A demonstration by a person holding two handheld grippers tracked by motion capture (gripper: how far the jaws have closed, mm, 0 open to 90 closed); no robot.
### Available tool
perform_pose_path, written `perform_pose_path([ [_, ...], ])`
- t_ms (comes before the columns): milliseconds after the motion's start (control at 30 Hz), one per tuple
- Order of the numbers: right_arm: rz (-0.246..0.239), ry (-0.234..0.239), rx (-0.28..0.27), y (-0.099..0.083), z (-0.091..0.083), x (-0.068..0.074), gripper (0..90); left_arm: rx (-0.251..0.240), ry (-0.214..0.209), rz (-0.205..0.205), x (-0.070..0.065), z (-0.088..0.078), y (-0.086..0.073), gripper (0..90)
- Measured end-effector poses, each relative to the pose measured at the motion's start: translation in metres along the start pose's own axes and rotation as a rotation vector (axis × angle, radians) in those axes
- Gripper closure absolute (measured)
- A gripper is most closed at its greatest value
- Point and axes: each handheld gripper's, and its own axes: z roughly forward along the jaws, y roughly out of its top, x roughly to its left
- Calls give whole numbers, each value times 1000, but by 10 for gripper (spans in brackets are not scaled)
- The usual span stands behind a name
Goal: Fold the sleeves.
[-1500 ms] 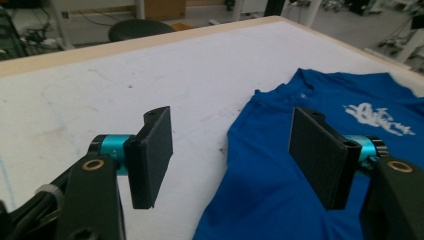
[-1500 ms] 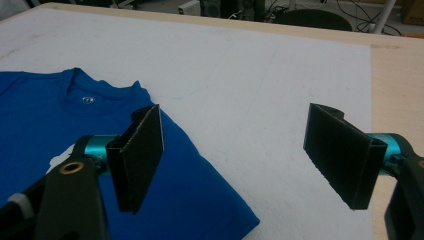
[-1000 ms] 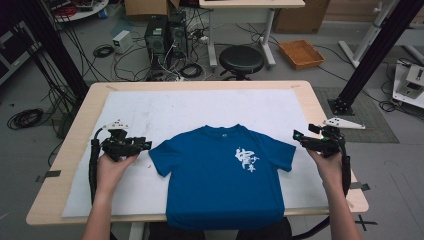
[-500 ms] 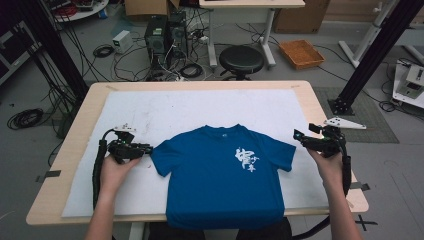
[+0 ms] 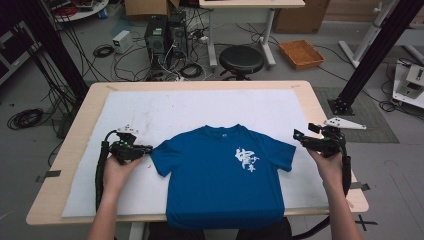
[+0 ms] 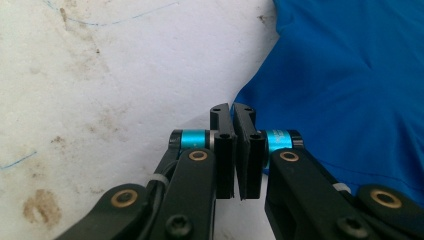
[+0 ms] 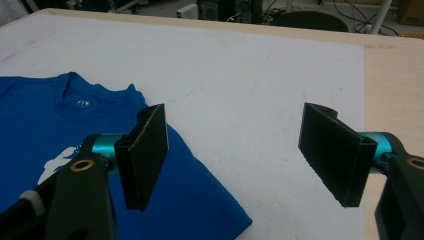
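Your left gripper (image 6: 233, 111) has just been closing and its jaws now stand pressed together at the sleeve edge of the blue cotton T-shirt (image 5: 225, 175); whether cloth is pinched between them I cannot tell. Your right gripper (image 7: 235, 150) is spread wide above the other sleeve. The T-shirt lies flat on the white mat (image 5: 200, 107) covering the wooden table (image 5: 330, 120).

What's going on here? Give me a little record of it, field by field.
Garment: blue T-shirt, lying flat, print up, on a white mat
Left gripper: jaws just closed, shut at the sleeve edge; cannot tell whether cloth is pinched
Right gripper: jaws wide open beside the other sleeve, holding nothing
Operator: a person, one gripper in each hand
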Motion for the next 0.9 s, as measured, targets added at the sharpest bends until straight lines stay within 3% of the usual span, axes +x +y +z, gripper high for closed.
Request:
perform_pose_path([
  [200, 0, -2, -1, 0, 0, 0, 276, -46, -33, -13, -5, -9, 5, 878],
  [300, 0, -3, -1, 0, 0, 0, 276, -80, -87, -68, -16, -18, 15, 878],
  [367, 4, -5, -2, 0, -1, 0, 276, -82, -104, -76, -19, -21, 18, 878],
  [533, 8, -7, -4, 0, -1, -2, 277, -111, -189, -109, -42, -26, 34, 878],
  [567, 8, -8, -4, 0, -1, -2, 277, -111, -189, -109, -42, -26, 34, 878],
  [700, -3, -17, 1, 0, 0, 0, 277, -139, -255, -121, -61, -22, 46, 878],
  [833, -20, -24, 3, 0, 0, 2, 290, -154, -310, -137, -82, -7, 60, 878],
  [900, -21, -26, 1, 1, -1, 2, 291, -155, -314, -139, -85, -4, 62, 878],
])
